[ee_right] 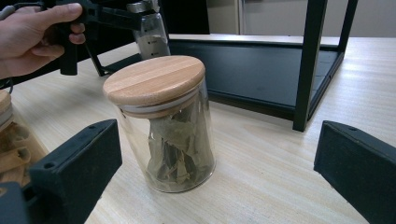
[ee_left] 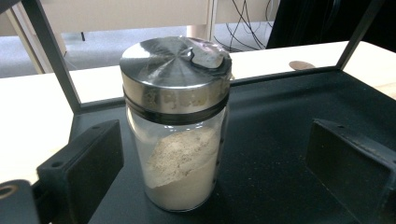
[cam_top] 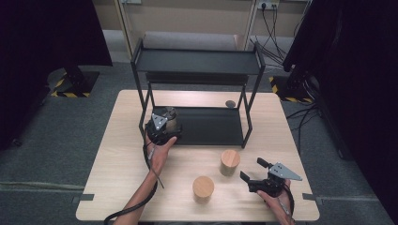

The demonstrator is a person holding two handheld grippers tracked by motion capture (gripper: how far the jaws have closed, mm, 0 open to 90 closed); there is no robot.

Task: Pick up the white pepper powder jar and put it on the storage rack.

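Observation:
A glass jar (ee_left: 180,130) with a steel lid and pale powder inside stands upright on the bottom shelf (ee_left: 280,116) of a black metal rack (cam_top: 197,61). My left gripper (ee_left: 215,158) is open, one jaw on each side of that jar, with gaps showing. In the high view the left gripper (cam_top: 167,118) sits at the shelf's left end by the steel-lidded jar (cam_top: 171,112). My right gripper (ee_right: 217,158) is open and faces a wooden-lidded jar of dried leaves (ee_right: 163,126), without touching it. Seen from above, the right gripper (cam_top: 252,169) is right of the leaf jar (cam_top: 230,161).
A second wooden-lidded jar (cam_top: 203,188) stands near the table's front edge; the same second jar (ee_right: 5,135) sits at the left edge of the right gripper view. A small dark disc (cam_top: 230,103) lies behind the rack. The rack's posts (ee_right: 308,60) rise right of the leaf jar.

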